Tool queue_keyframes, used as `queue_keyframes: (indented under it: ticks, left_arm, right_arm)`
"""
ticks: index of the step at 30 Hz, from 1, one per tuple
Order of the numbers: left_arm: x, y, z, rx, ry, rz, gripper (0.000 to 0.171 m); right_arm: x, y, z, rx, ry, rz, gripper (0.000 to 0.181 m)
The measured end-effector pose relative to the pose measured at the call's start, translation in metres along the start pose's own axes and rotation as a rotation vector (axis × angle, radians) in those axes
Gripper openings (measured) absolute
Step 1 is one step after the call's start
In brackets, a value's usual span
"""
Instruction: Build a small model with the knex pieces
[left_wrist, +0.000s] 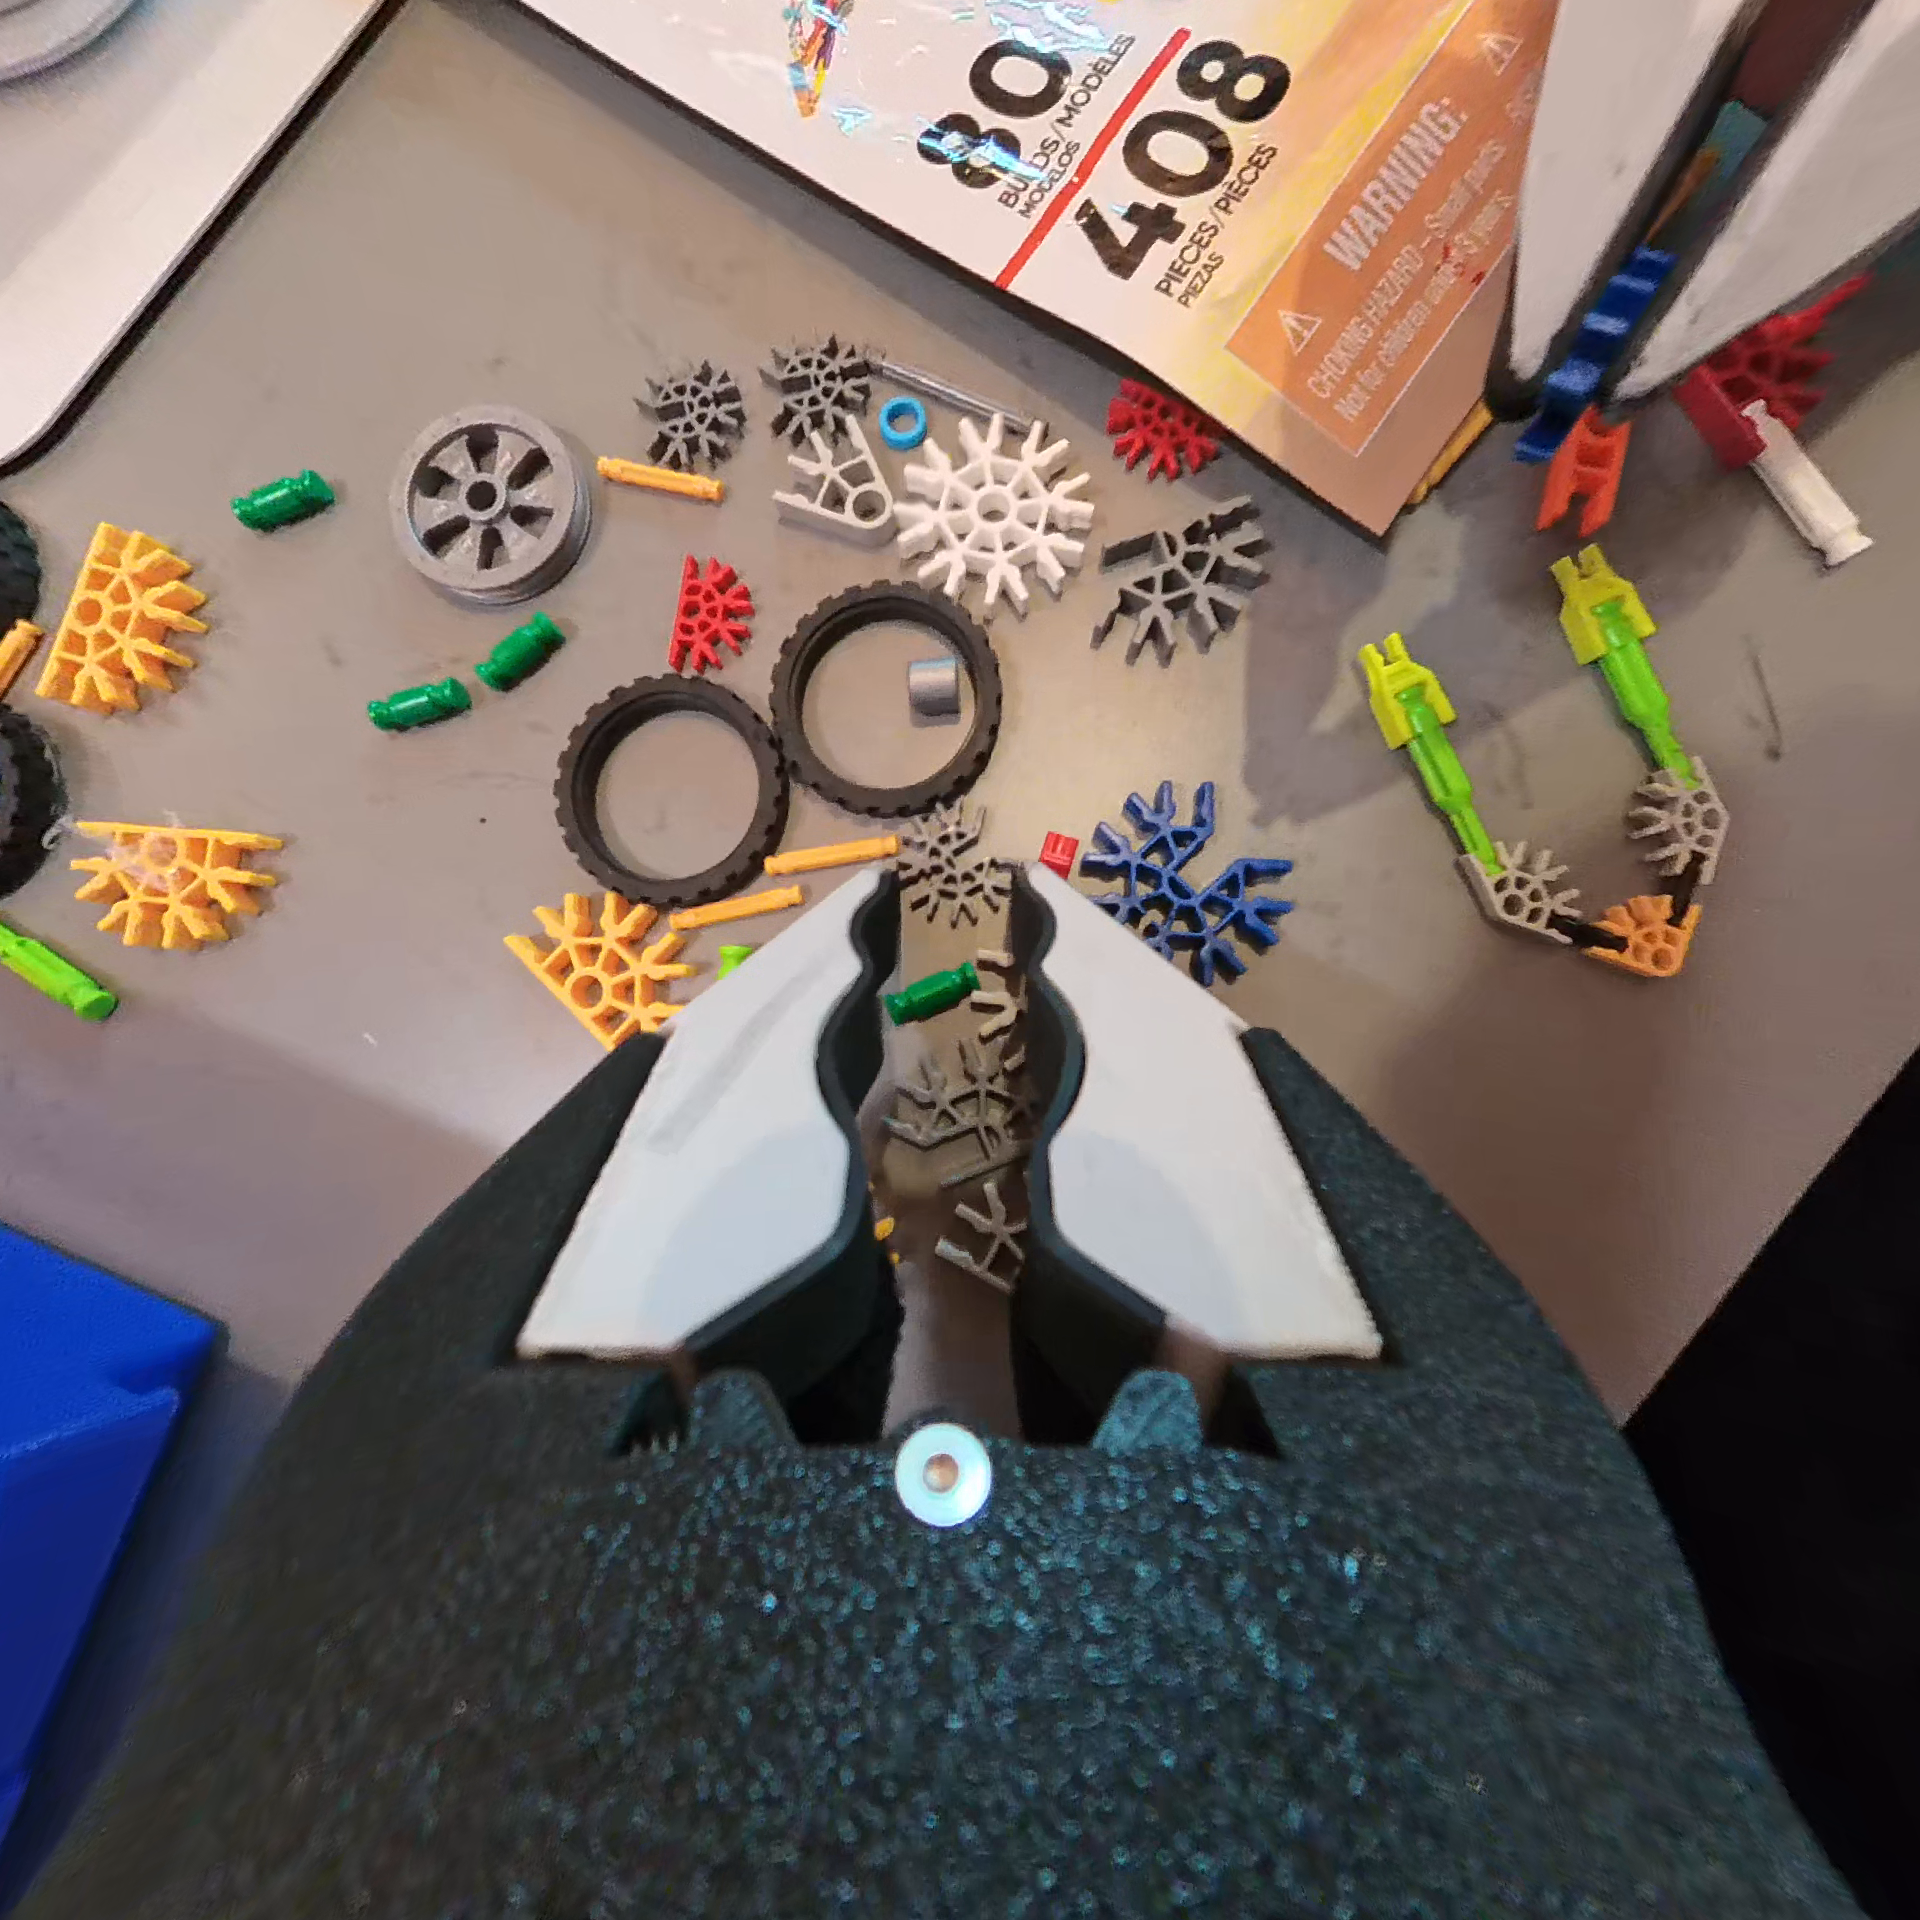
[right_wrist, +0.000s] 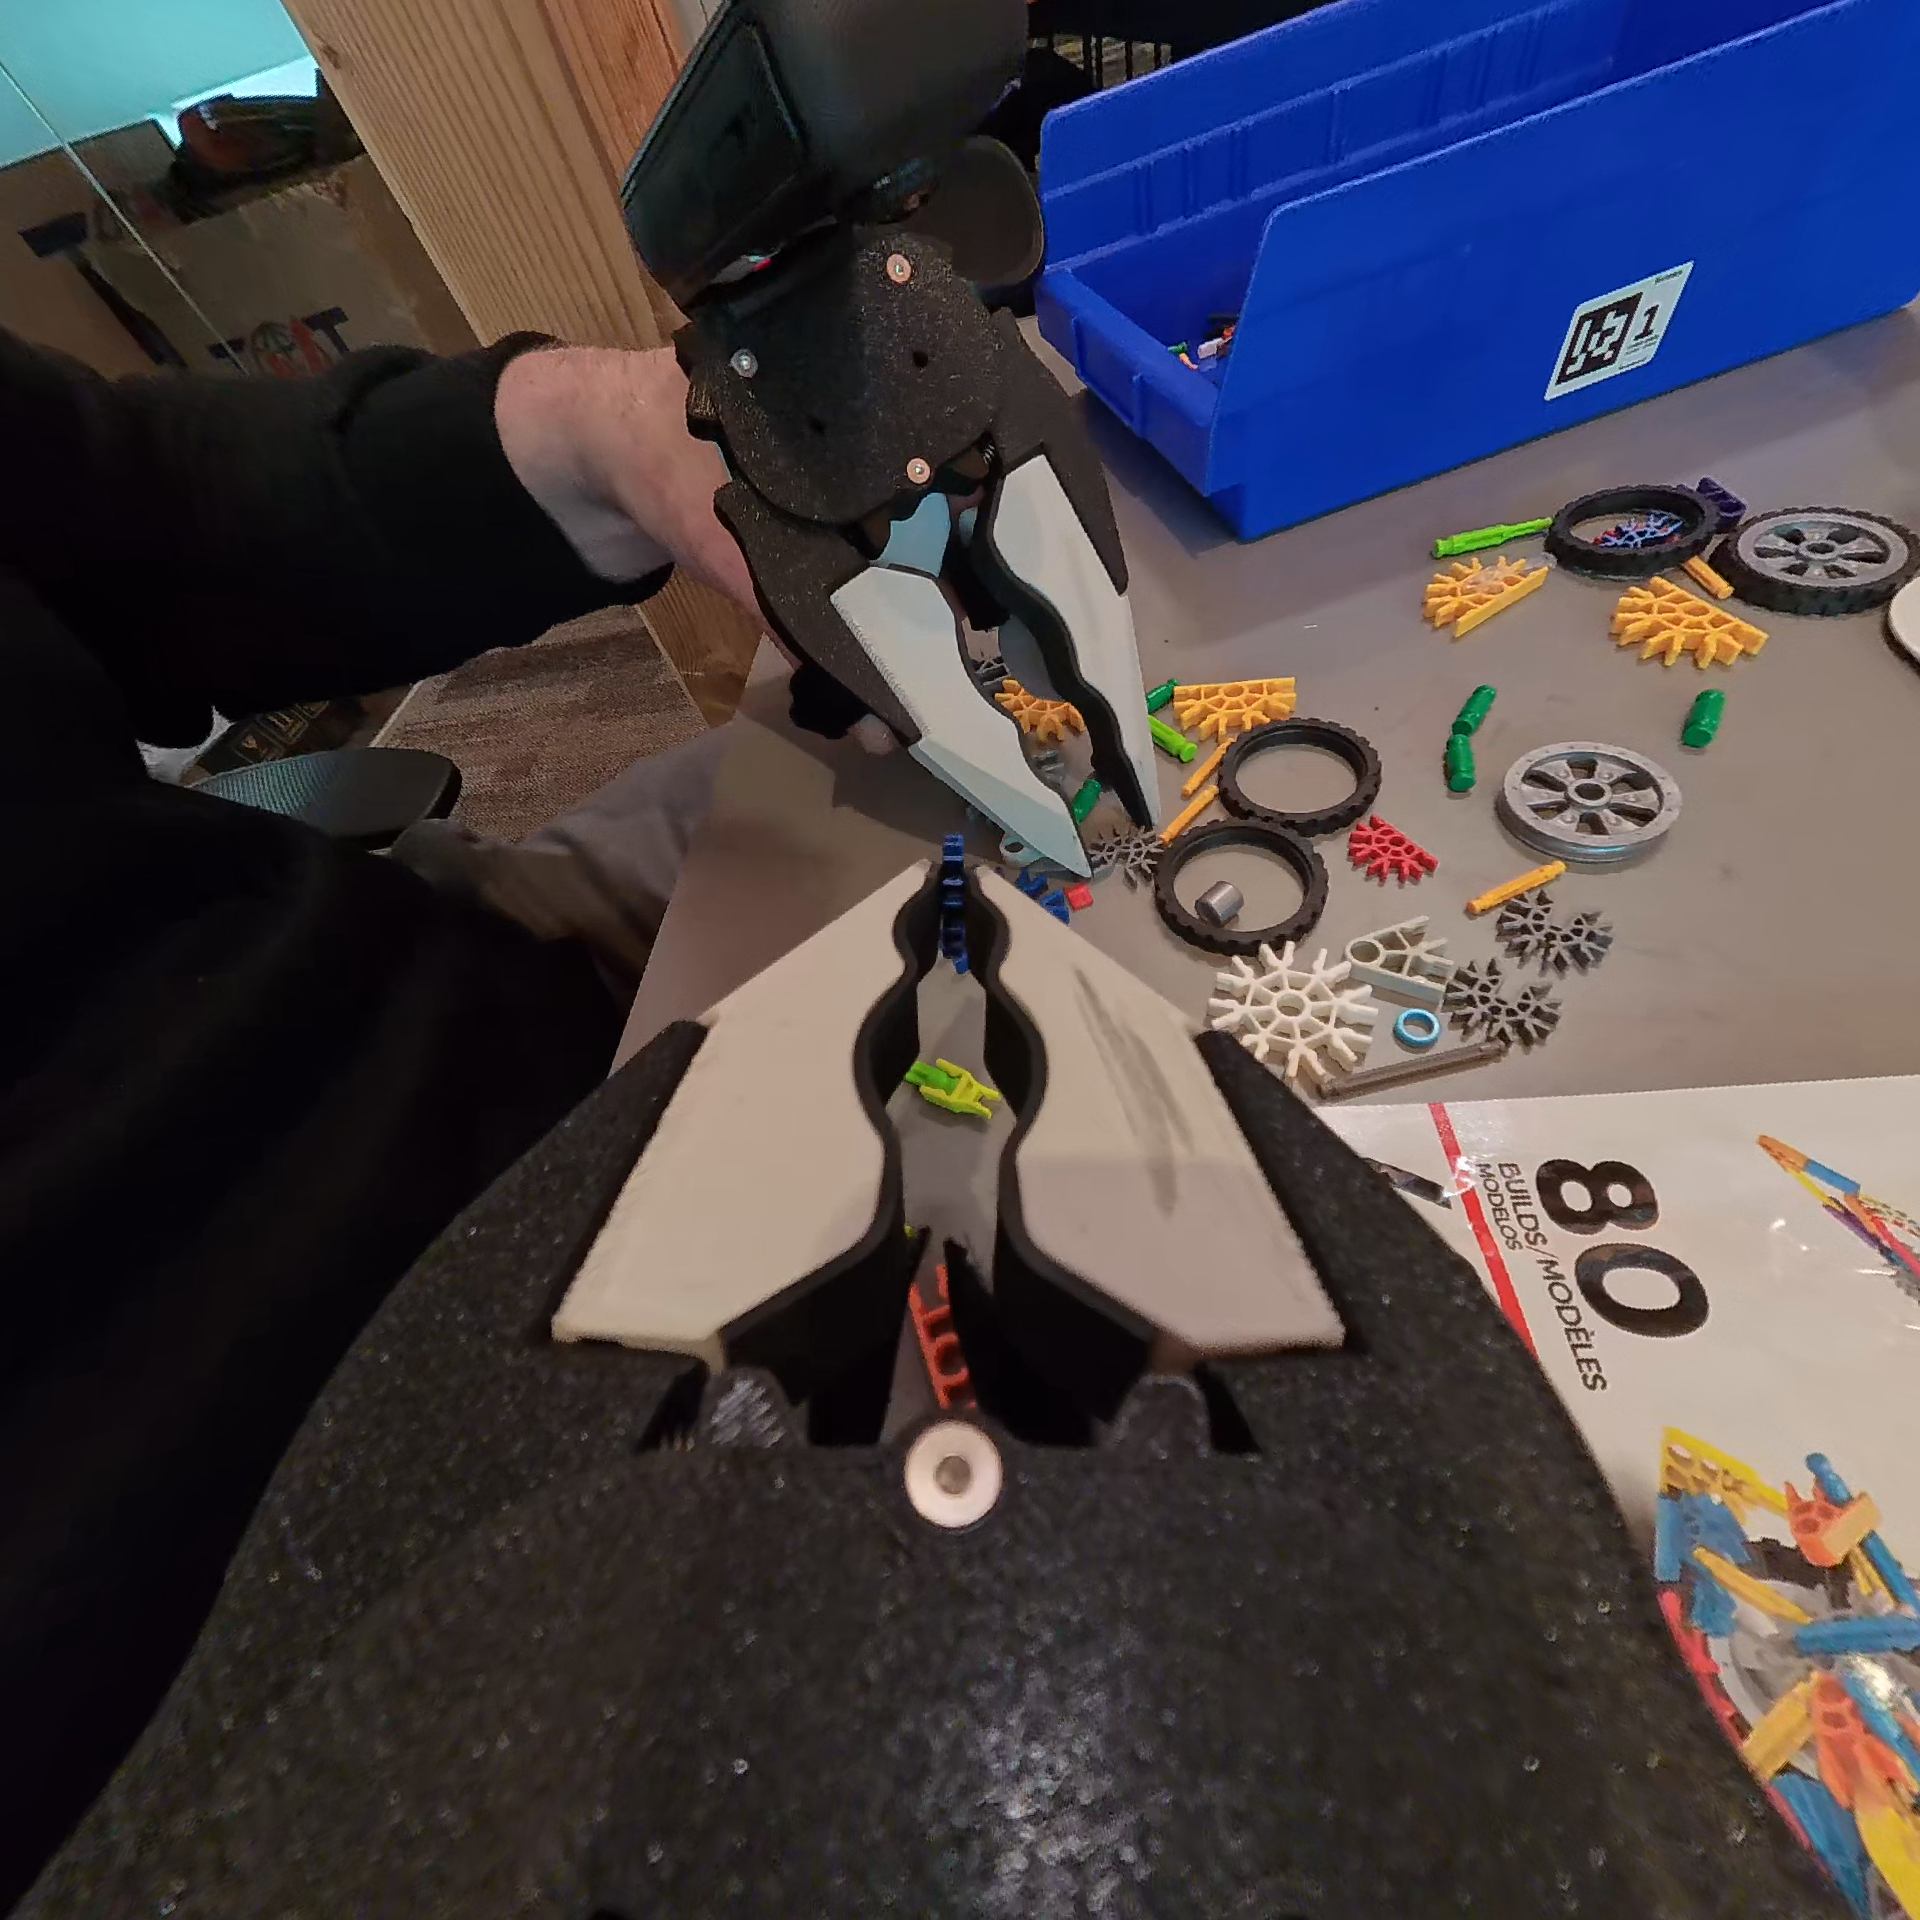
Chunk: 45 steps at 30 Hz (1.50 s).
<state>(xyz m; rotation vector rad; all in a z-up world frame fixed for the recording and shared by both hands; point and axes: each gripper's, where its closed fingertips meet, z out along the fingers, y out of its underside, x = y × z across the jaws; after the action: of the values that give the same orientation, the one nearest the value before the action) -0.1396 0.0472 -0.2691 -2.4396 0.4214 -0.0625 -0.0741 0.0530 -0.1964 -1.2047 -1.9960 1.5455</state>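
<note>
My left gripper (left_wrist: 953, 878) is low over the grey table. Its tips sit on both sides of a small grey snowflake connector (left_wrist: 951, 862) and are closed in on it. The right wrist view shows the same gripper (right_wrist: 1117, 842) with the connector (right_wrist: 1127, 850) lying flat between its tips. My right gripper (right_wrist: 951, 883) is shut on a blue connector (right_wrist: 952, 914), seen edge-on. In the left wrist view this gripper (left_wrist: 1558, 395) holds the blue piece (left_wrist: 1600, 343), joined to an orange connector (left_wrist: 1579, 478). A red connector (left_wrist: 1756, 374) and white rod (left_wrist: 1803, 488) lie beside it.
Loose parts lie around: two black tyres (left_wrist: 670, 790), a grey wheel hub (left_wrist: 488, 504), a white snowflake (left_wrist: 992, 514), a blue connector (left_wrist: 1184, 883), and yellow connectors. A lime-green, grey and orange chain (left_wrist: 1558, 894) lies right. A booklet (right_wrist: 1662, 1299) and blue bin (right_wrist: 1455, 312) border the parts. Spacing between my two grippers at the tips: around 10 centimetres. My left gripper's tips are some 7 centimetres from the white snowflake (left_wrist: 992, 514). Look for it in the right wrist view (right_wrist: 1287, 1003) too.
</note>
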Motion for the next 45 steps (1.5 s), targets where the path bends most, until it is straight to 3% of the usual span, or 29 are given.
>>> queue_keyframes:
  ticks: [8,21,26,40,45]
  left_arm:
    - [0.000,-0.003,-0.007,0.055,-0.016,-0.030,0.019]
    - [0.040,-0.072,-0.043,0.254,0.070,-0.092,0.019]
    - [0.041,-0.076,-0.046,0.267,0.072,-0.107,0.019]
    - [0.037,-0.077,-0.043,0.228,-0.004,-0.102,0.019]
    - [0.035,-0.077,-0.041,0.215,-0.047,-0.095,0.019]
  right_arm:
    - [0.004,-0.002,0.000,0.020,0.006,0.027,0.002]
    - [0.010,-0.027,-0.013,0.214,-0.093,0.246,0.002]
    - [0.008,-0.023,-0.011,0.182,-0.073,0.196,0.002]
    - [0.017,-0.009,-0.003,0.022,0.167,-0.108,0.002]
    - [0.020,-0.008,-0.002,0.003,0.203,-0.129,0.002]
